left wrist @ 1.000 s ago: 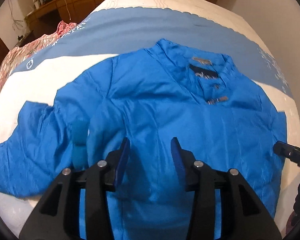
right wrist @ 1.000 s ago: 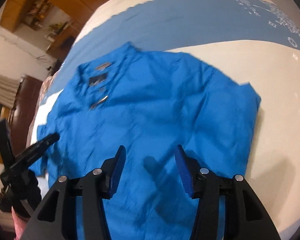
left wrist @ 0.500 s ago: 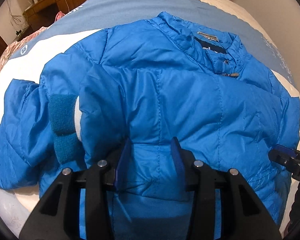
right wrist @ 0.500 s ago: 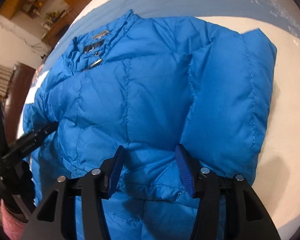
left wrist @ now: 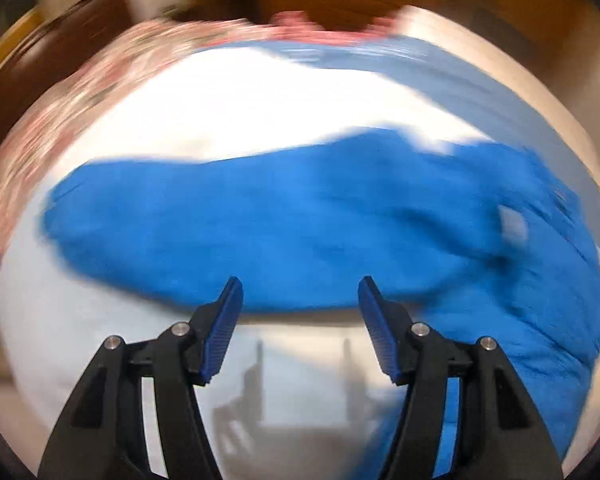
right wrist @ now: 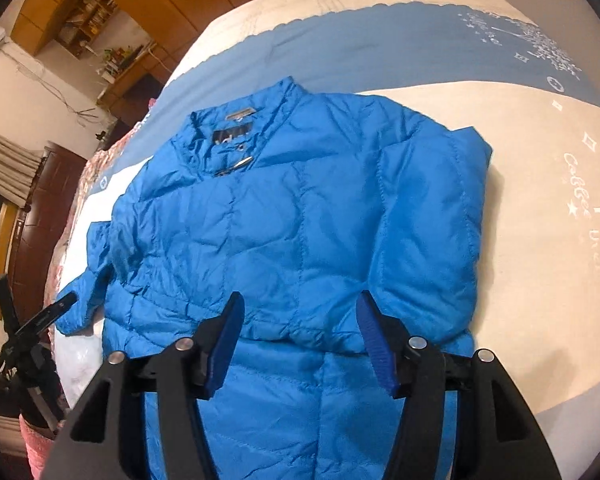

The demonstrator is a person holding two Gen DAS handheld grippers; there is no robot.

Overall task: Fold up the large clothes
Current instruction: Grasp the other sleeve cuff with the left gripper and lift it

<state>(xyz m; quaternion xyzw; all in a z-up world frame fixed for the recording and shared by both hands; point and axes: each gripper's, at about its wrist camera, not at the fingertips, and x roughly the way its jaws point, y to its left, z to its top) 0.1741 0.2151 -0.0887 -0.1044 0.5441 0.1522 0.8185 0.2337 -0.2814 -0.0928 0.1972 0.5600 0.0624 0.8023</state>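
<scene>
The blue padded jacket [right wrist: 300, 232] lies flat on the bed [right wrist: 540, 240], collar [right wrist: 236, 128] toward the far side. The hem section now lies folded up over the body, and the sleeve on the side away from the left claw is folded inward along that edge of the jacket.

Changes since the earlier frames:
- Left claw [left wrist: 300, 300]: the jaws have just been opening and now stand apart with nothing between them. The claw has swung off the jacket body; it now faces the unfolded sleeve [left wrist: 228, 232], which stretches sideways from the jacket across the bed. This view is motion-blurred.
- Right claw [right wrist: 298, 312]: the jaws have just been opening. They stand apart above the folded hem edge, and the pads press on no fabric.

Assessment: both claws have released the hem fold, and the fold holds its place. The remaining outstretched sleeve appears to be the next element to fold inward onto the jacket.
</scene>
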